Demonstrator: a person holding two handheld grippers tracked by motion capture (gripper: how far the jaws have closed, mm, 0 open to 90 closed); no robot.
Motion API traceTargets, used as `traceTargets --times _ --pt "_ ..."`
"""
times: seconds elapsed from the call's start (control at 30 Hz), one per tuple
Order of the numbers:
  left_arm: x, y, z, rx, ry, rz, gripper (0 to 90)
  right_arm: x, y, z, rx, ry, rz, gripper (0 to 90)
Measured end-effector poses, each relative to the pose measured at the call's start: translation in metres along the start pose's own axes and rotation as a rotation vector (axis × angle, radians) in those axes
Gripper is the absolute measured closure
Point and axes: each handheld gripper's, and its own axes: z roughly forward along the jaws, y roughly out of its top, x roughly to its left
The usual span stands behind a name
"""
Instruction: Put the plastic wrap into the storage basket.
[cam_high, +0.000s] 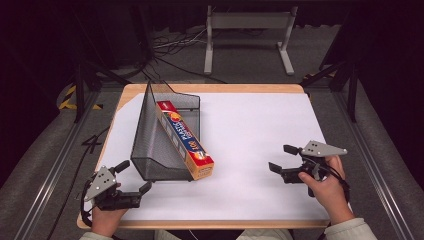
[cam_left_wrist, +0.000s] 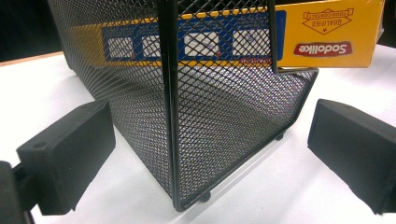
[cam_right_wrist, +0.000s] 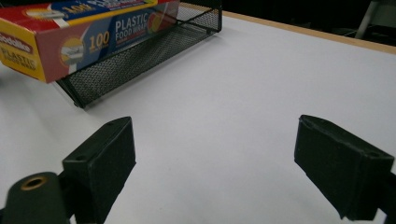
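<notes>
The left gripper (cam_high: 131, 178) sits at the near left corner of the table (cam_high: 250, 130), held low over the white surface by the person's left hand (cam_high: 107, 214). Its jaws stand wide apart with nothing gripped; in the left gripper view the two black pads (cam_left_wrist: 70, 156) flank the near corner of the black mesh rack (cam_high: 155, 140) without touching it, the rack's corner post rising between them a little farther off.

The mesh rack stands on the left half of the table, running from near the far edge toward the near edge, its tall side to the left and its low side to the right. The box of plastic food wrap (cam_high: 185, 140) lies slantwise in it, its far end inside the rack toward the far edge and its near end sticking out over the rack's low front rim, above the white surface. In the right gripper view the box's yellow and red end overhangs the mesh.

The right gripper (cam_high: 281, 159) is near the right edge of the table, held by the person's right hand (cam_high: 325, 187) and pointing left toward the rack. Its jaws are spread wide and hold nothing; bare white table shows between the pads (cam_right_wrist: 100, 161), well apart from the box.
</notes>
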Motion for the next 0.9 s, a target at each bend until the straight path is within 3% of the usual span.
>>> traceTargets --times 0.37,0.7,0.9 --pt "-0.001 0.0 0.0 0.003 -0.004 0.003 1.6 -0.001 -0.035 0.01 0.041 -0.034 -0.001 13.0" --pt "-0.001 0.0 0.003 0.021 -0.012 0.015 1.6 0.001 -0.051 0.011 0.072 -0.064 -0.006 12.8" --pt "0.0 -0.001 0.003 0.021 -0.016 0.01 1.1 0.0 -0.052 0.011 0.074 -0.077 -0.018 11.3"
